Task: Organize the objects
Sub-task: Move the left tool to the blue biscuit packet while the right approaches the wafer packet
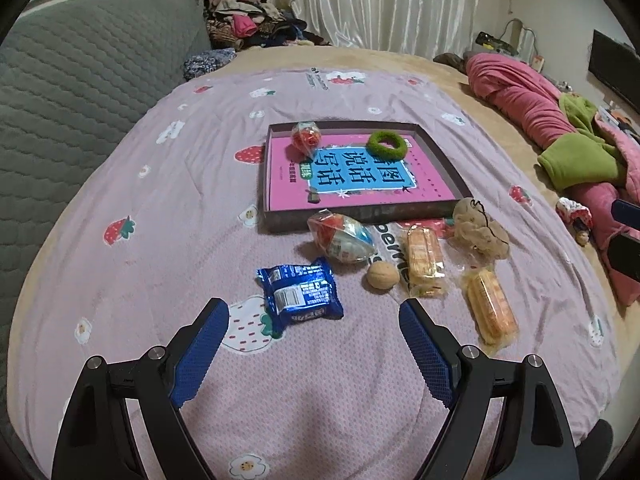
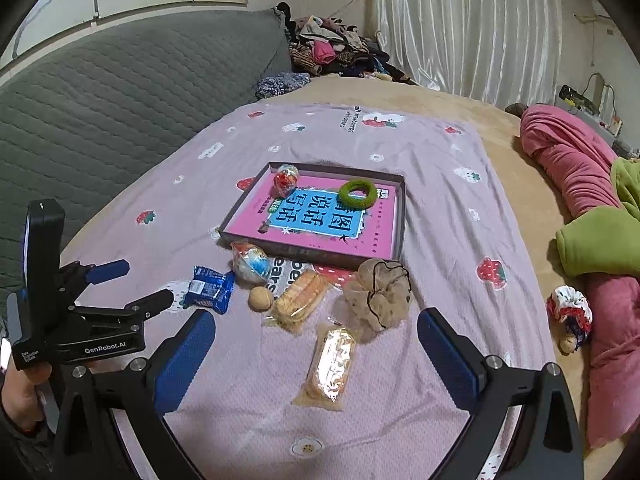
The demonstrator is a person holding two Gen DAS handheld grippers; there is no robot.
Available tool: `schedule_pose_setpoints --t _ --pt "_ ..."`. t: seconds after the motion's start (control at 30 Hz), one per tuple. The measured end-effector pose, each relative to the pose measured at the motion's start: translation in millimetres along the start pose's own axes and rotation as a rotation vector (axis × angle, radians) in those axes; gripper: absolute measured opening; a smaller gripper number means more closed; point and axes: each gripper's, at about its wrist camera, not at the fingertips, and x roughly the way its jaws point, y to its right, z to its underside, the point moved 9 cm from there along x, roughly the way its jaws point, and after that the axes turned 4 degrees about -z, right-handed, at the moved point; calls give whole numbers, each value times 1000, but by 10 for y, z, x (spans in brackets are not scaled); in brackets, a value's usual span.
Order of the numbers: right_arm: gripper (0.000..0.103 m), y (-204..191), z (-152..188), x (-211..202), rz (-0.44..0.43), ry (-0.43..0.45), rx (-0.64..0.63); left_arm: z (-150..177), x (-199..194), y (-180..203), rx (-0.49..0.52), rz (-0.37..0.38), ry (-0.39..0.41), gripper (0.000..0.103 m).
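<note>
Both tools are hanging wide, empty: left tool point(image 1: 314, 308) is lining up w/ blue packet point(image 1: 300, 295), right tool point(image 2: 316, 326) w/ cake pack point(image 2: 330, 364), for tray point(image 1: 362, 214) loading.

Each black claw point(image 1: 314, 312) point(image 2: 316, 324) carries blue textured pads point(image 1: 426, 350), silver screws and white "GenRobot.AI" lettering.

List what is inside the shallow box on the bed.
Inside the box lie a pink book, a green ring on it, and a red wrapped ball. Anything beneath the book is hidden.
</note>
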Motion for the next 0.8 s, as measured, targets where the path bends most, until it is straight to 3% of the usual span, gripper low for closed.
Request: schedule_pose_setpoints --t 0.8 --pt "102 139 284 109 52 -27 32 208 157 9 -22 4 -17 88"
